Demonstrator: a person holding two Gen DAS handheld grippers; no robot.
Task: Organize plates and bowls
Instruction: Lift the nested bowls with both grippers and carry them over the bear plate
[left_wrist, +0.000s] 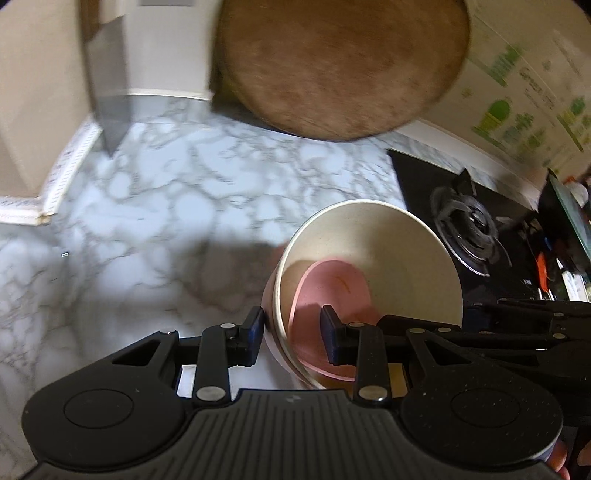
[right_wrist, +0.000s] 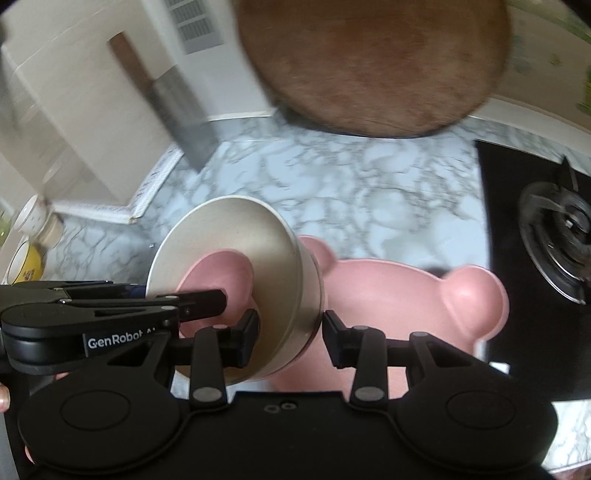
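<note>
A cream bowl (left_wrist: 399, 258) (right_wrist: 229, 229) with a smaller pink bowl (left_wrist: 332, 284) (right_wrist: 221, 269) nested inside hangs tilted above the marble counter. My left gripper (left_wrist: 293, 334) is shut on the cream bowl's left wall, one finger inside and one outside. On the opposite wall my right gripper (right_wrist: 291, 338) is shut in the same way. Each gripper also shows from the side in the other's view: the left gripper (right_wrist: 207, 301), the right gripper (left_wrist: 480, 317). A pink bear-shaped plate (right_wrist: 406, 295) lies just below and to the right of the bowls; I cannot tell whether it touches them.
A round wooden board (left_wrist: 340, 66) (right_wrist: 376, 62) leans against the back wall. A cleaver (left_wrist: 109, 99) (right_wrist: 184, 110) hangs at the left. A black gas hob (left_wrist: 465, 229) (right_wrist: 554, 236) borders the marble counter (left_wrist: 184, 184) on the right. Two cups (right_wrist: 29, 236) stand far left.
</note>
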